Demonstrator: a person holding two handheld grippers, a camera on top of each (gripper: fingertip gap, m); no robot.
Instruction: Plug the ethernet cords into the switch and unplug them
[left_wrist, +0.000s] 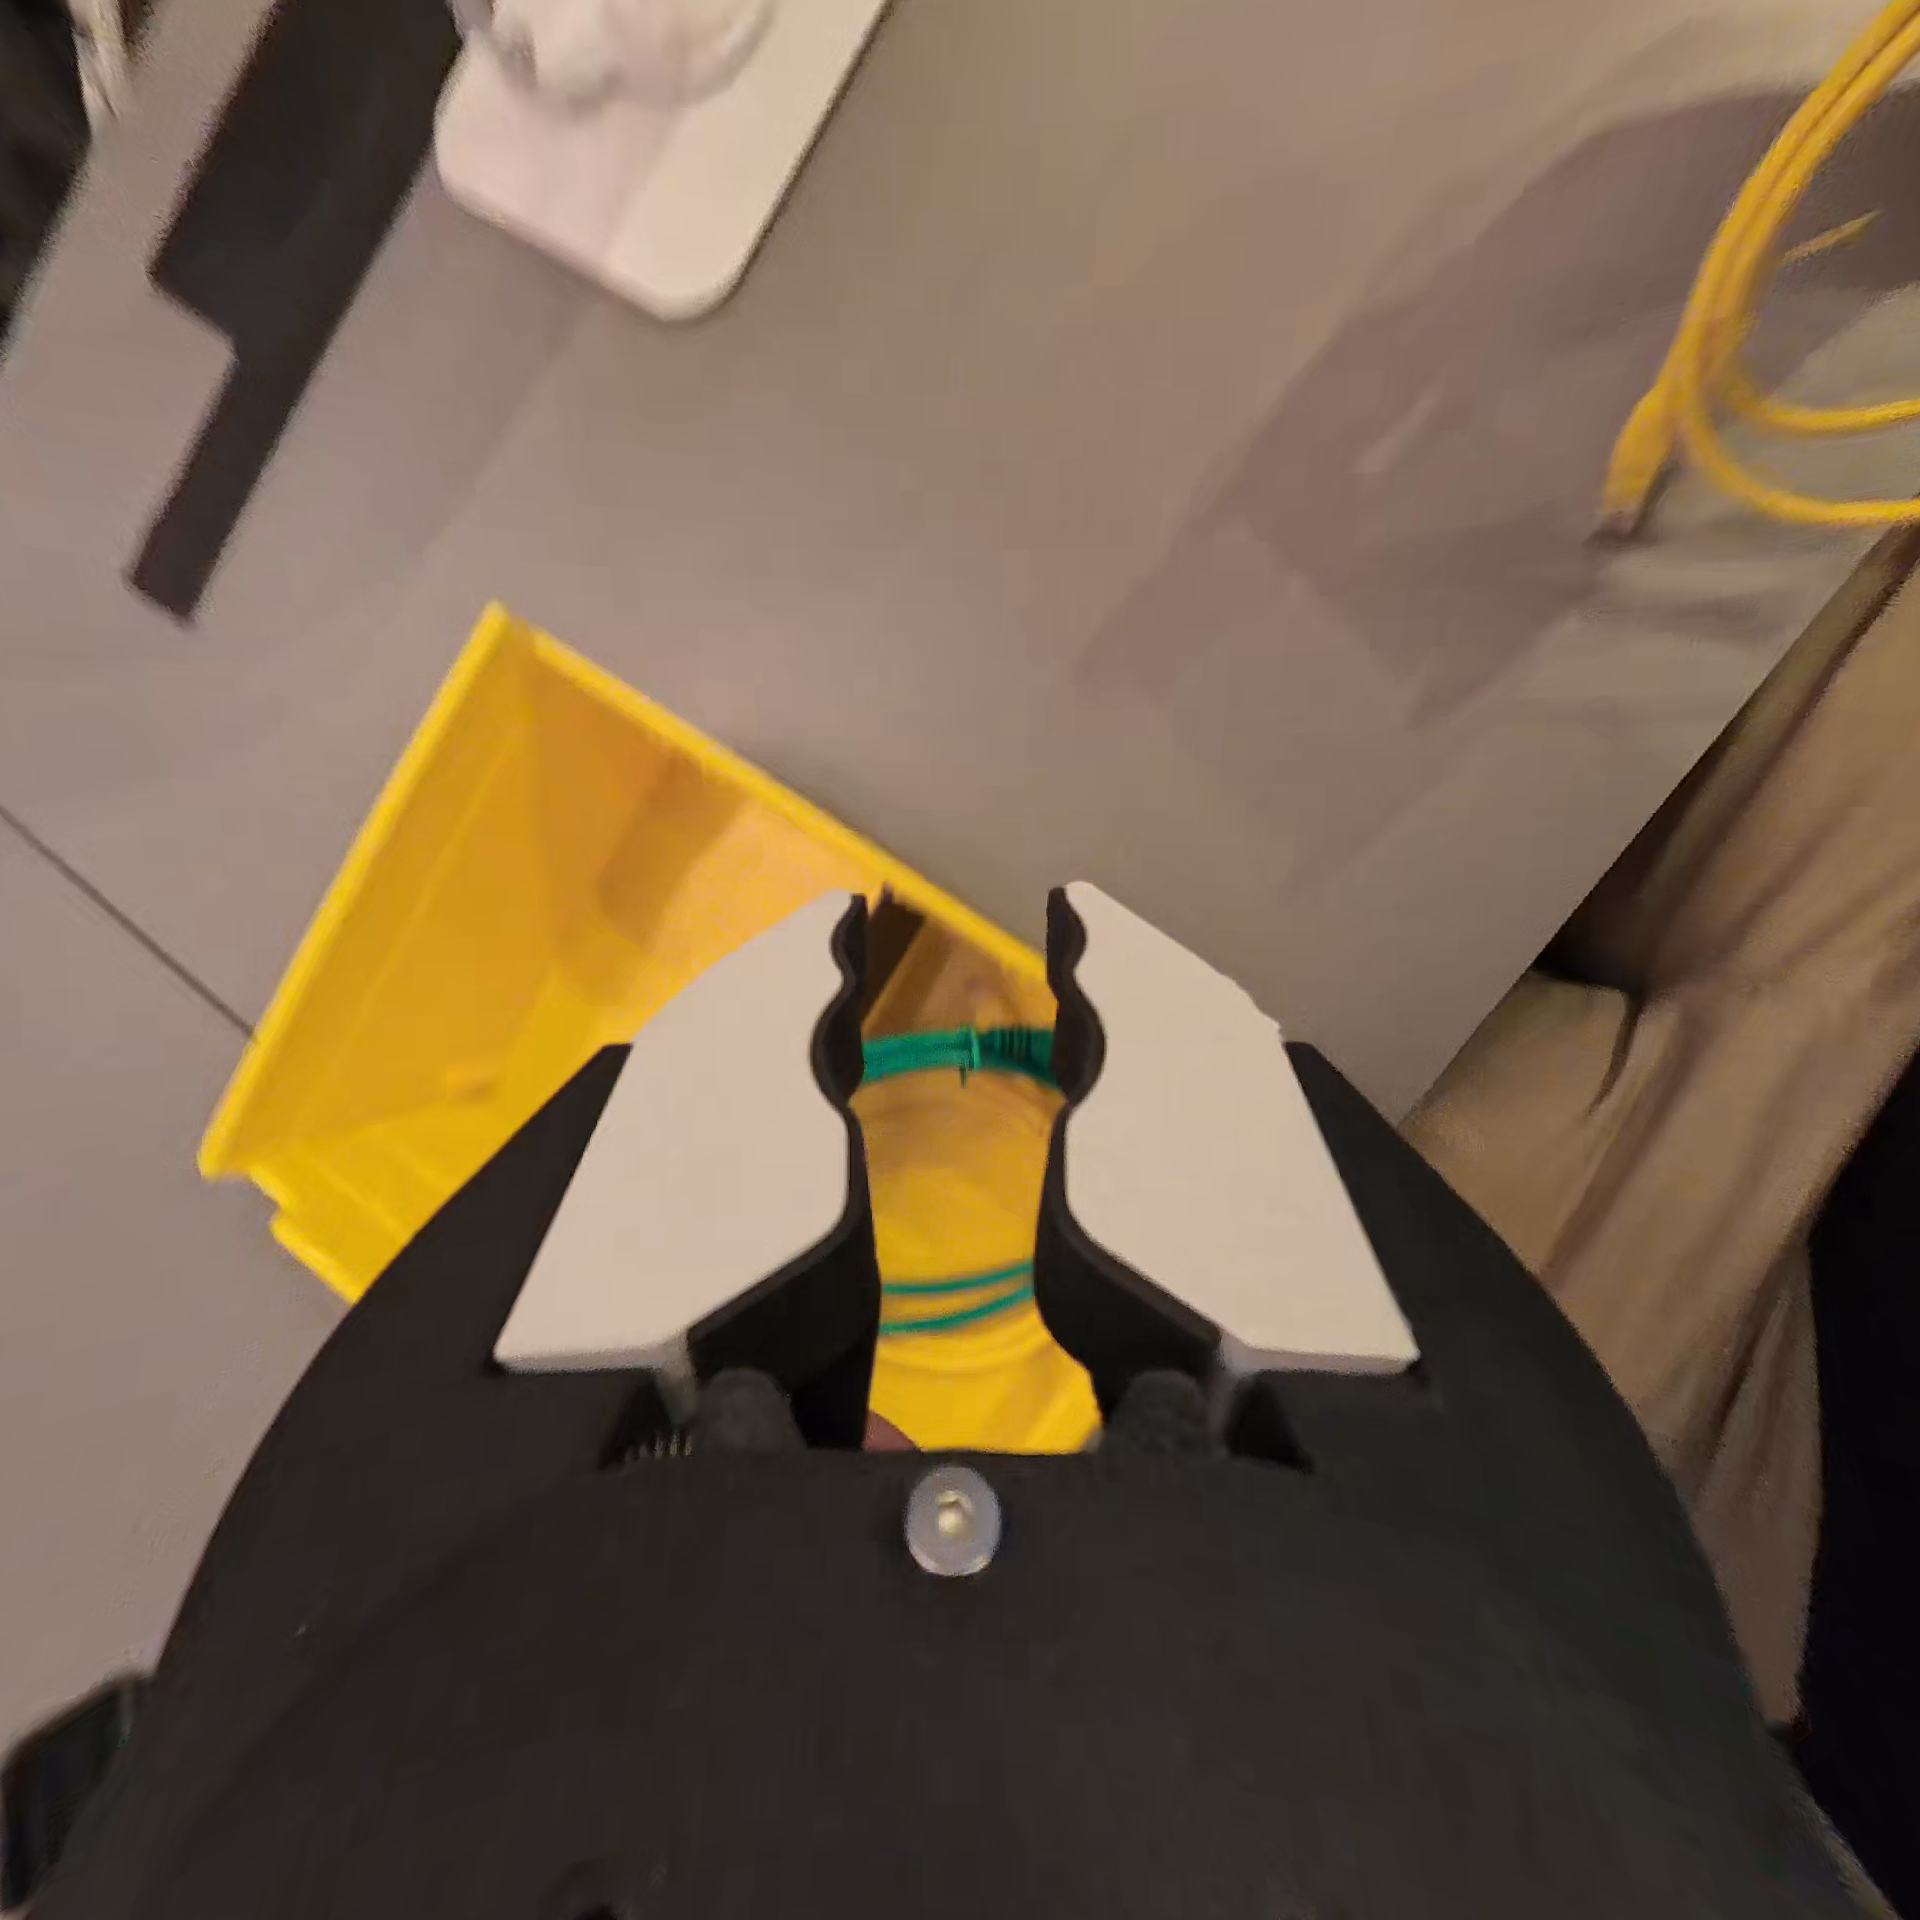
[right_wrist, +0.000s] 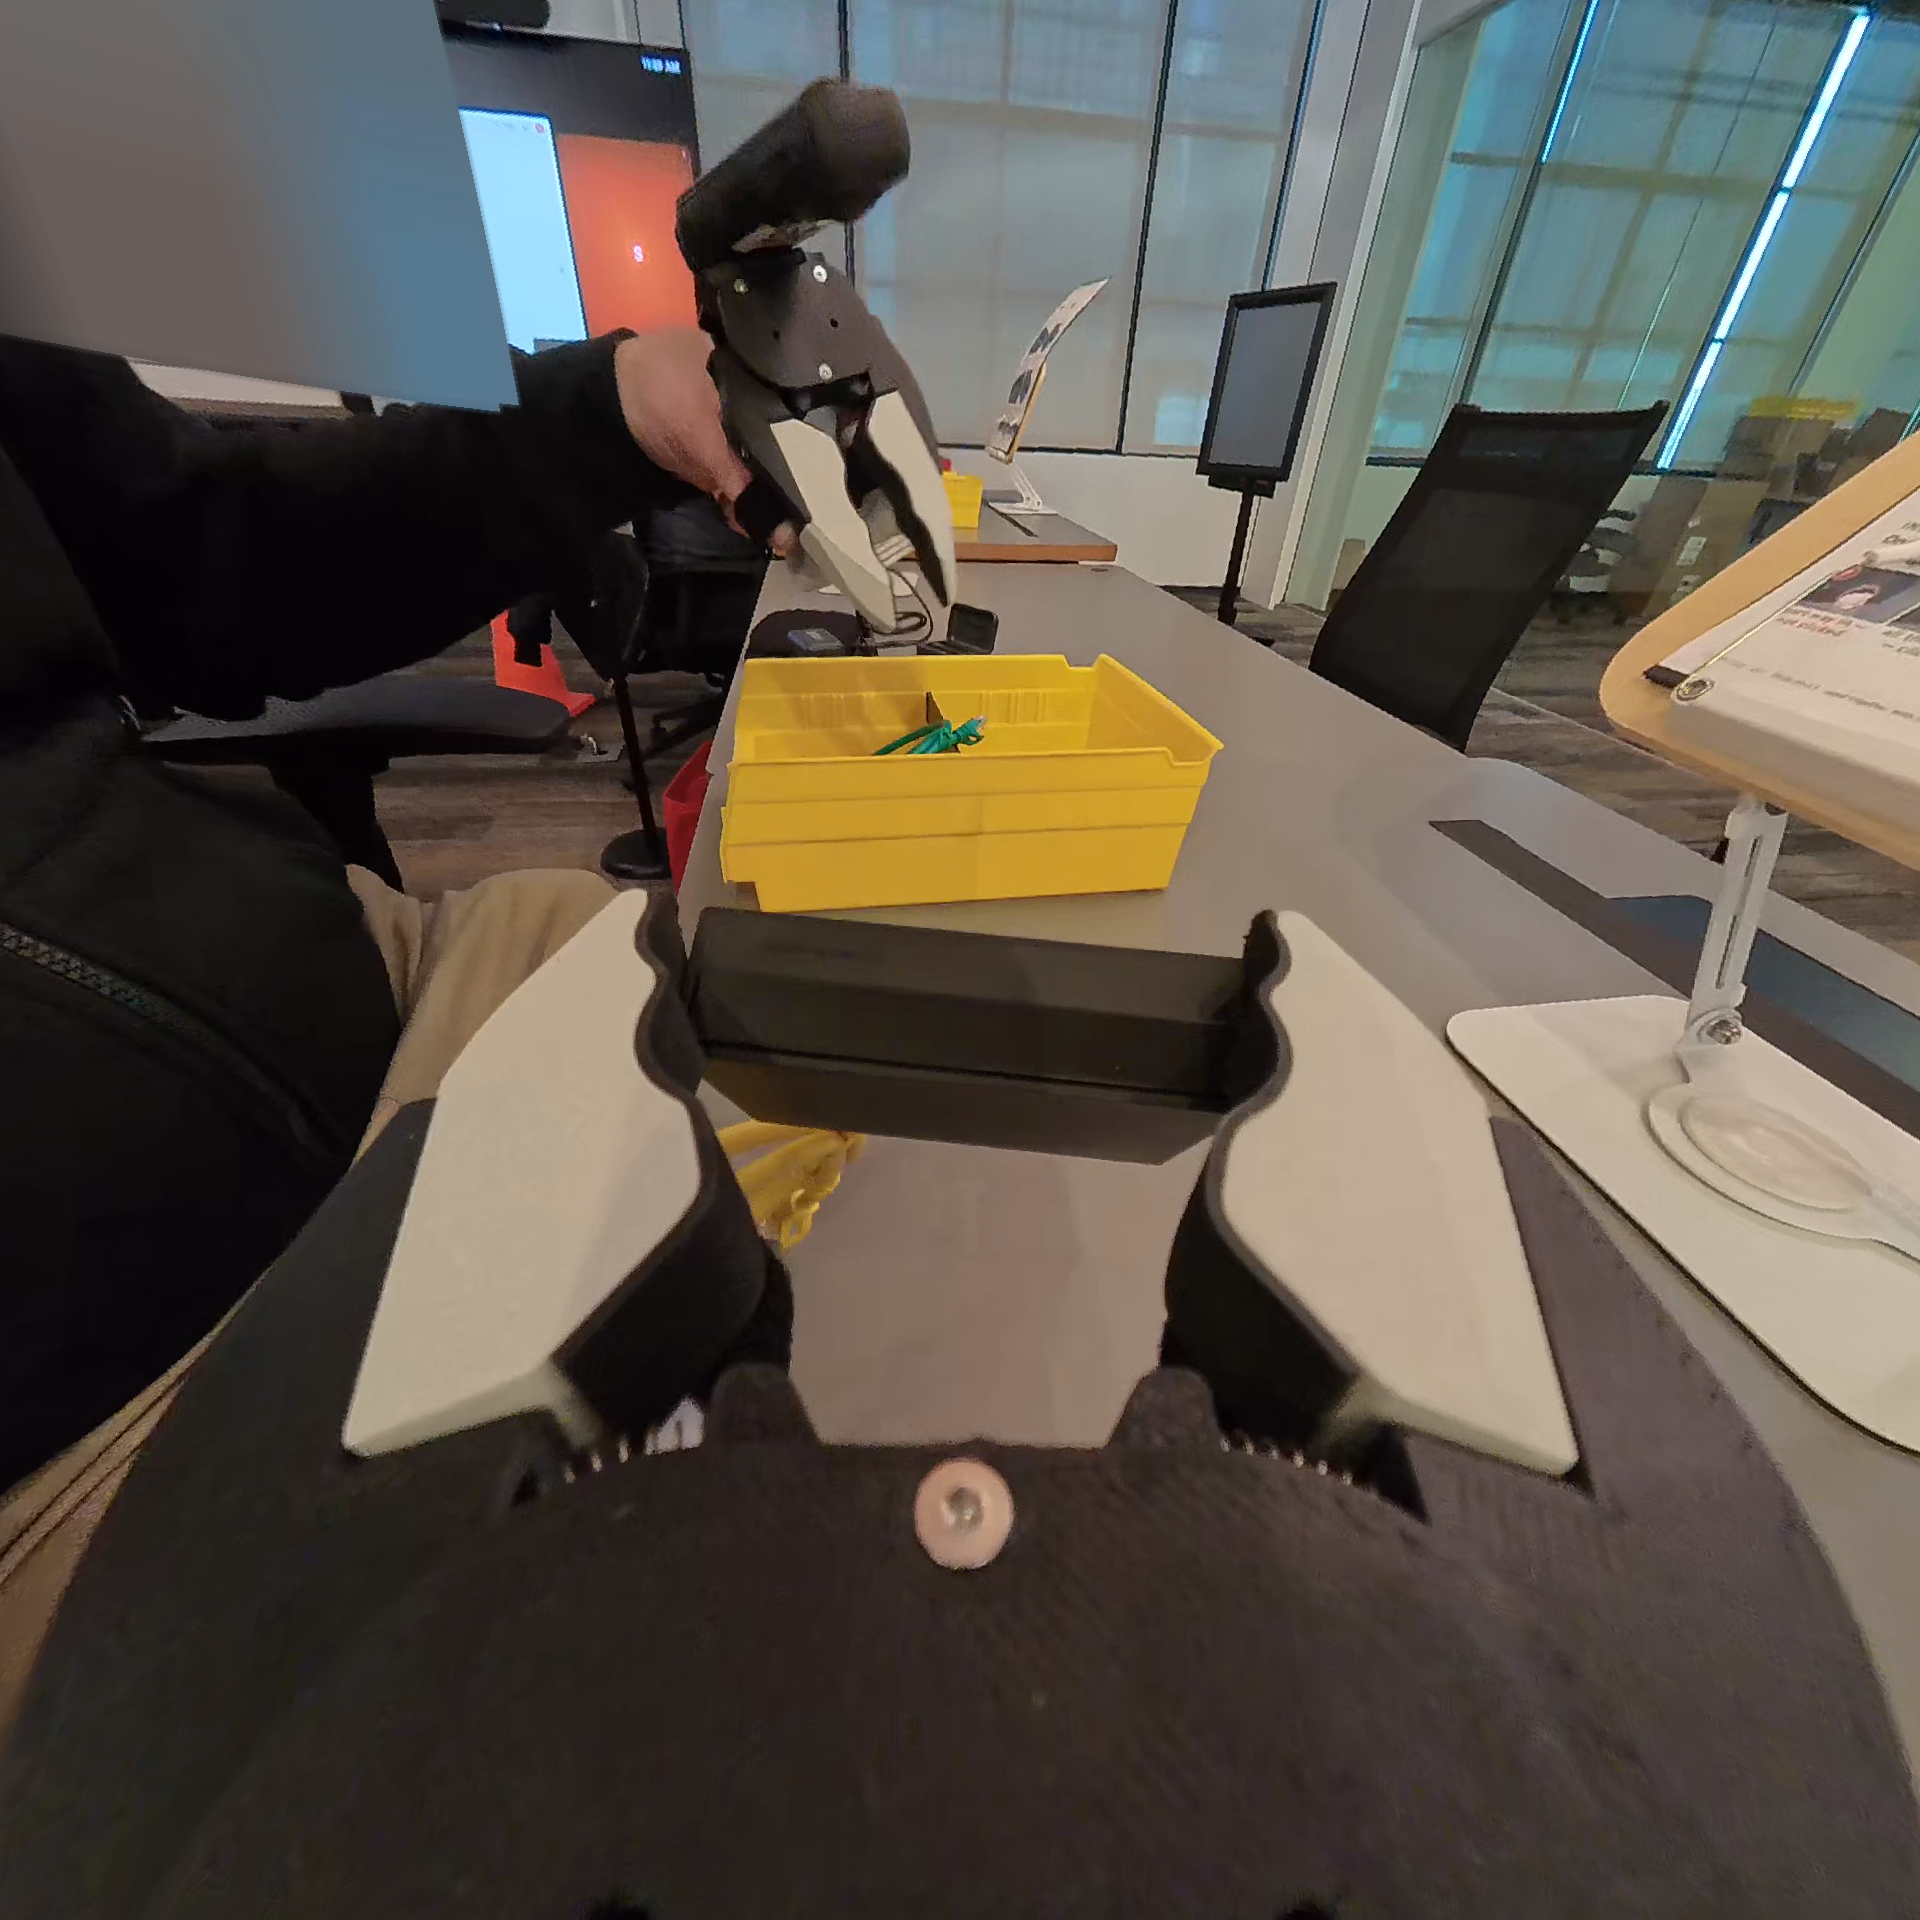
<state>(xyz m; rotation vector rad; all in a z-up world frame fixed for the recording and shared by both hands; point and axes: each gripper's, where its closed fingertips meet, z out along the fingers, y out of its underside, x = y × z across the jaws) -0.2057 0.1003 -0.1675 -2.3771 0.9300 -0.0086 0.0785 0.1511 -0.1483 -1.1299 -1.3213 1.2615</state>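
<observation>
Gripper on the left (right_wrist: 914, 582) hangs above the yellow bin (right_wrist: 966, 831), held up in a black-sleeved hand (right_wrist: 675, 416) and tilted so its fingers point down; its jaws stand apart with nothing between them. From its own camera the left gripper (left_wrist: 954, 914) looks straight down into the bin (left_wrist: 436, 987), where a coiled green cord (left_wrist: 956, 1055) lies on the bottom. That bin sits near the desk's (right_wrist: 1351, 810) near edge. Further right, the right gripper (right_wrist: 961, 951) reaches level over the desk, its fingers spread wide and clamped on the two ends of the black switch (right_wrist: 966, 1029), which is lifted clear of the desk. Yellow cords (right_wrist: 790, 1169) lie beneath the switch. A white stand (right_wrist: 1621, 1164) occupies the desk's right side.
</observation>
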